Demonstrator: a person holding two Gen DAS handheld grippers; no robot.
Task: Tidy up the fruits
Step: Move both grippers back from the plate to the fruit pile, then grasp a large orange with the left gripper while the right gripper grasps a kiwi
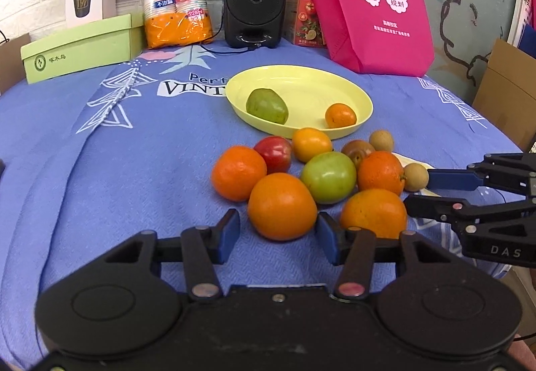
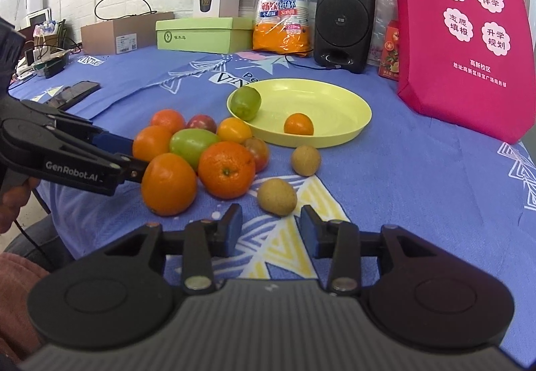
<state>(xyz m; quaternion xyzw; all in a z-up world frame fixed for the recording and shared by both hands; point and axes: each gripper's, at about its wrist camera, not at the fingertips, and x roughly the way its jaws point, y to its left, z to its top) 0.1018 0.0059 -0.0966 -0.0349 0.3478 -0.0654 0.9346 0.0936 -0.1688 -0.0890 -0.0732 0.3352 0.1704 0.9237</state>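
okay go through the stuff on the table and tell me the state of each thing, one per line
Left gripper: open, around nearest orange.
Right gripper: open, empty, facing a small brown fruit.
Yellow plate: holds a green fruit and a small orange.
Fruit pile: on the cloth.

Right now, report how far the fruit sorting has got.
Done: a green fruit and a small orange sit in the yellow plate. In hand: nothing; the left claw is open around a large orange, the right claw open before a small brown fruit. Left: the pile on the cloth.
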